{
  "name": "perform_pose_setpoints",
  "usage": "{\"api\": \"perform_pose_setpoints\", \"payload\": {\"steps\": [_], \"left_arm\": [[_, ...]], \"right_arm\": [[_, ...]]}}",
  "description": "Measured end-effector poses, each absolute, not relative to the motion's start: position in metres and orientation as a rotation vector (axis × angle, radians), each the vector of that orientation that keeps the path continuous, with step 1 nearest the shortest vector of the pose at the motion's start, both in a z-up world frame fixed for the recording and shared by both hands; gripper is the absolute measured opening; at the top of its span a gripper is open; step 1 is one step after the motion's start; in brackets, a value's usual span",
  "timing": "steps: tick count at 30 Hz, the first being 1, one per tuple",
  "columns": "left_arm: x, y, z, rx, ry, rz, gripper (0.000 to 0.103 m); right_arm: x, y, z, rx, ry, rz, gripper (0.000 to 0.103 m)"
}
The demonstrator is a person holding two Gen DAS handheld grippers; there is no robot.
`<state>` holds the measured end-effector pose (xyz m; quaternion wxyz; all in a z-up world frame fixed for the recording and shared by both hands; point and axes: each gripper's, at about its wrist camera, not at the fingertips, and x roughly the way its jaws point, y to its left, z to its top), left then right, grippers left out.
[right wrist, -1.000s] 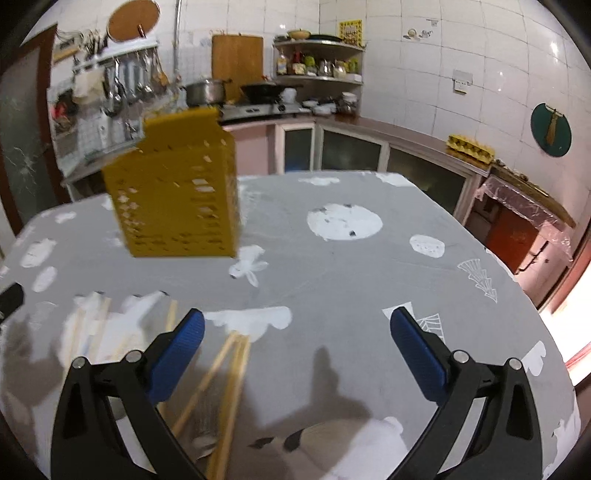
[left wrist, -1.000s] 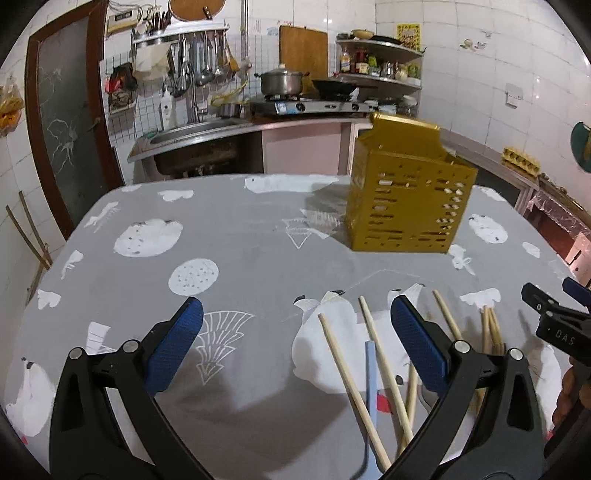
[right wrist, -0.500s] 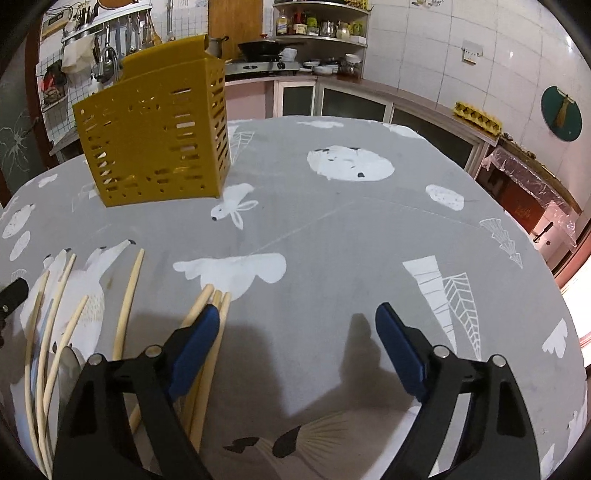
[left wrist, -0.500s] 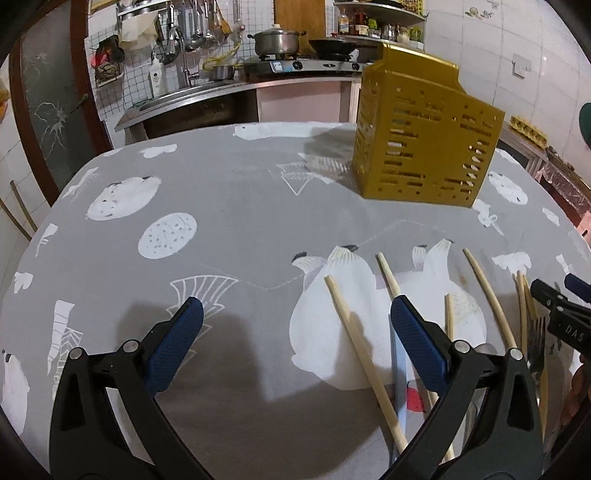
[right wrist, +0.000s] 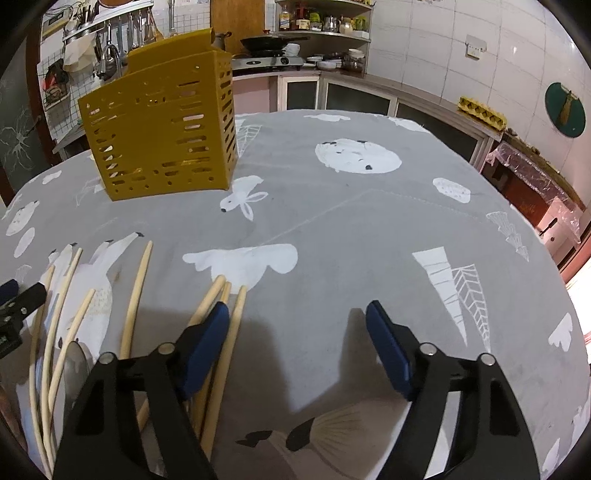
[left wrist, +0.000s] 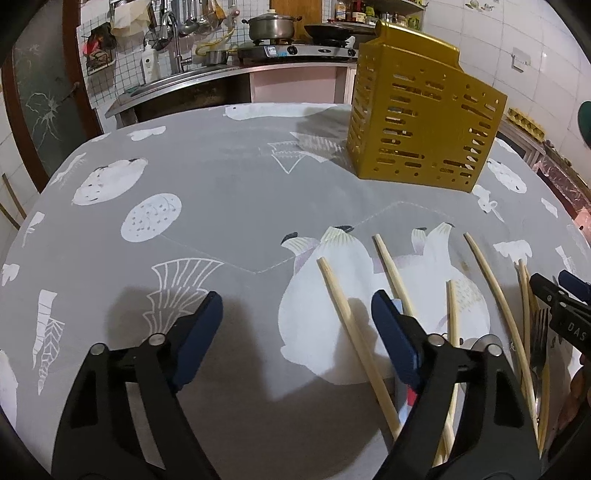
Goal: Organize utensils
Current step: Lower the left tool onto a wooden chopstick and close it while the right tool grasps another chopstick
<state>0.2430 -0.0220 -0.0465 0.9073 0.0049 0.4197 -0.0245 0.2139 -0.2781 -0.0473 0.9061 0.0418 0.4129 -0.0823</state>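
Observation:
A yellow slotted utensil holder (left wrist: 424,122) (right wrist: 162,125) stands upright at the far side of the table. Several pale chopsticks (left wrist: 491,280) (right wrist: 136,295) lie loose on the grey cloth in front of it. My left gripper (left wrist: 297,314) hovers low over the cloth with its jaws closing; one chopstick (left wrist: 340,295) lies between them, untouched by the pads. My right gripper (right wrist: 297,317) is also closing, its left pad right beside a bunch of chopsticks (right wrist: 238,306), none pressed. A fork (left wrist: 541,332) lies among the chopsticks on the right.
The table wears a grey cloth with white prints (left wrist: 236,192) (right wrist: 369,221). A round metal utensil end (right wrist: 75,356) shows among the chopsticks. Behind are a sink counter (left wrist: 177,81), a stove with a pot (left wrist: 271,27) and shelves (right wrist: 325,29).
Both grippers have sunk toward the table and tipped downward, so the chopsticks now lie nearer the fingers. The jaws of both have narrowed.

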Motion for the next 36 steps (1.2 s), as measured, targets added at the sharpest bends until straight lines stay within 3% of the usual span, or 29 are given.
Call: {"api": "perform_pose_setpoints", "payload": {"steps": [7,15,24,27,36], "left_arm": [[0.250,-0.022,-0.050,0.001,0.897,-0.037,0.073],[0.253,-0.027,-0.052,0.049,0.917,-0.021,0.068],[0.259,-0.029,-0.050,0.035,0.946,0.014,0.060],[0.262,-0.030,-0.049,0.011,0.959,0.036,0.054],[0.269,-0.036,-0.047,0.004,0.984,0.014,0.020]], "right_arm": [[0.217,-0.270,-0.049,0.083,0.872,-0.156,0.060],[0.224,-0.262,-0.048,0.074,0.890,-0.158,0.038],[0.232,-0.261,-0.048,0.086,0.898,-0.175,0.035],[0.237,-0.263,-0.048,0.111,0.906,-0.176,0.031],[0.246,-0.262,-0.047,0.120,0.922,-0.171,0.009]]}}
